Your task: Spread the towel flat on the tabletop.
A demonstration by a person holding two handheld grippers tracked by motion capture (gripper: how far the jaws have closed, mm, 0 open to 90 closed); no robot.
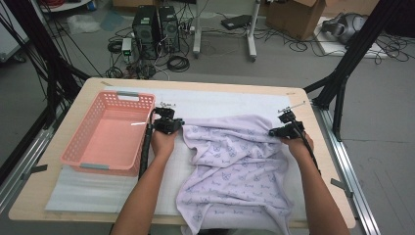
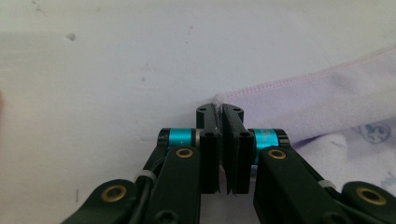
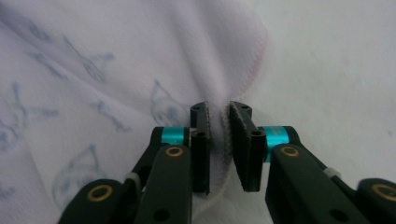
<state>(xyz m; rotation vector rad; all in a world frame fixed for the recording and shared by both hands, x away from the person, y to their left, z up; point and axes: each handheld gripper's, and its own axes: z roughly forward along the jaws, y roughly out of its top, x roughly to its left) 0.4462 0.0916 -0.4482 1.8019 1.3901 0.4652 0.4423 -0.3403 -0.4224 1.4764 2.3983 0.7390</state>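
Spreading across the lower middle of the high view, the pale lilac printed cloth lies rumpled on the white-padded wooden tabletop, its near edge hanging over; a pink plastic basket sits at left. Soft, light and limp, it should handle best by its hemmed corners. The left gripper has its jaws pinched tight on one corner; the right gripper grips a fold, jaws slightly parted.

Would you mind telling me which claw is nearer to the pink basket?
Left. The left claw sits just beside the pink basket's right wall, pinching the lilac towel's corner. The right claw grips the towel's opposite far corner, well away from the basket.
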